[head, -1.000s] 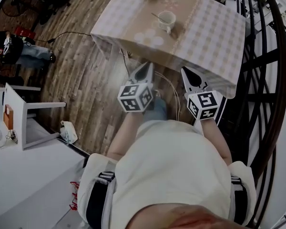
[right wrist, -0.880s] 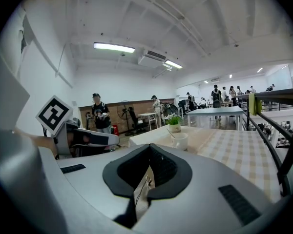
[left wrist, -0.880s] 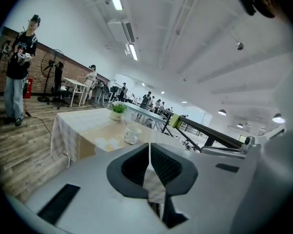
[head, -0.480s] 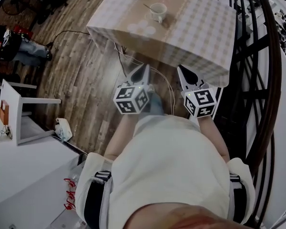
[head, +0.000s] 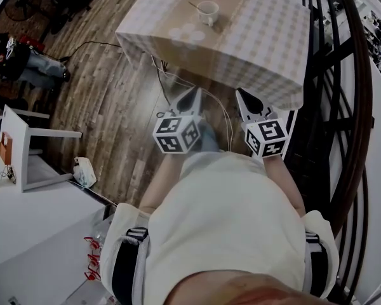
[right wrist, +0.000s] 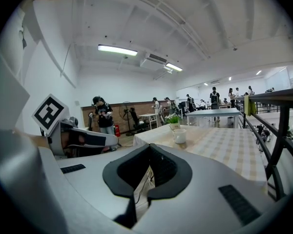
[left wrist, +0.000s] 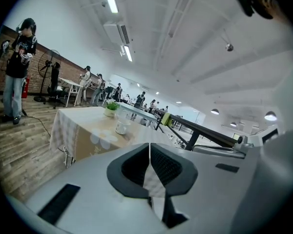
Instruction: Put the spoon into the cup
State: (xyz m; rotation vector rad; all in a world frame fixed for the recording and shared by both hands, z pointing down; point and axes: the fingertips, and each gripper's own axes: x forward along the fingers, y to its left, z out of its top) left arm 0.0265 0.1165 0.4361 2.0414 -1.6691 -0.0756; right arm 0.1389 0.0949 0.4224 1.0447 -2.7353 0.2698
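Well ahead of jaws: cup (head: 207, 11), spoon (head: 194, 6) | left gripper (head: 192, 94), right gripper (head: 242, 96) closed (empty)

The left gripper (head: 192, 95) and the right gripper (head: 242, 98) are held out ahead of the body, side by side but apart, each tilted slightly downward. Both have their jaws closed tip to tip with nothing between them. The left forearm (head: 155, 190) and the right forearm (head: 292, 193) reach forward behind them.

Matt cloth table cover (head: 267, 43), wooden floor (head: 108, 100)
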